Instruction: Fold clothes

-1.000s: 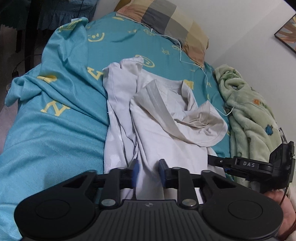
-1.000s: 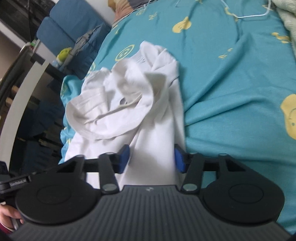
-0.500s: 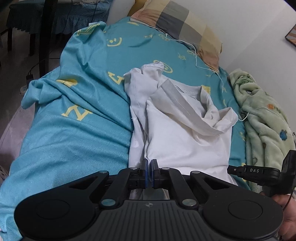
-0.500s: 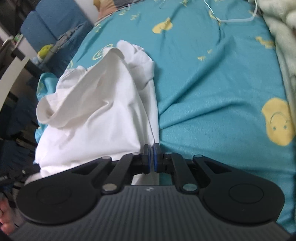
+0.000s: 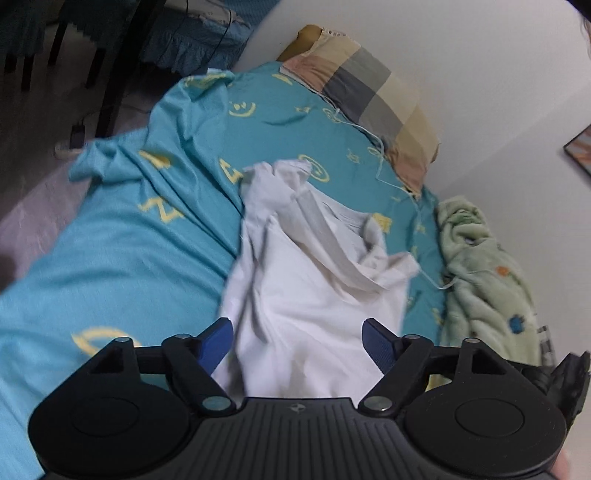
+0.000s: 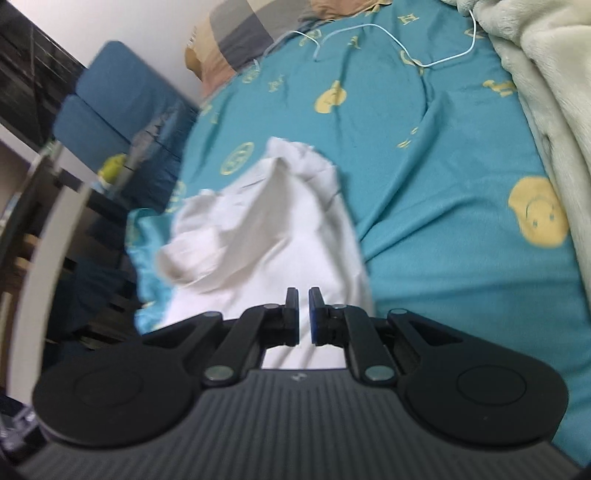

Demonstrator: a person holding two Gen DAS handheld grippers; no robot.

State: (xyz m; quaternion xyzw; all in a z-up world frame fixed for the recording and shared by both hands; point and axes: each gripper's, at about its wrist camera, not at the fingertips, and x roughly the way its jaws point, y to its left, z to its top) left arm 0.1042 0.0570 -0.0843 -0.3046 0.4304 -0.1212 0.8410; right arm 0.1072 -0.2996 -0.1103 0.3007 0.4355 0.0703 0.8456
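A crumpled white garment (image 5: 314,295) lies lengthwise on the teal bed sheet (image 5: 129,258), its near end reaching under both grippers. My left gripper (image 5: 299,341) hovers over that near end; its jaws are opening and stand wide apart, with the cloth below them and neither pad pressing on it. In the right wrist view the garment (image 6: 258,229) runs up and to the left from my right gripper (image 6: 303,314). Its jaws are just opening: a narrow slit shows between the pads, white cloth is visible through it, and no grip is evident.
A checked pillow (image 5: 369,92) lies at the head of the bed by the white wall. A fluffy green blanket (image 5: 487,266) fills the right side, and a white cable (image 6: 388,33) trails over the sheet (image 6: 443,166). A blue chair (image 6: 122,96) stands left of the bed.
Half a second ago both grippers were shut on the garment's near edge. Since then both have risen, the left has opened wide, and the right shows a small gap.
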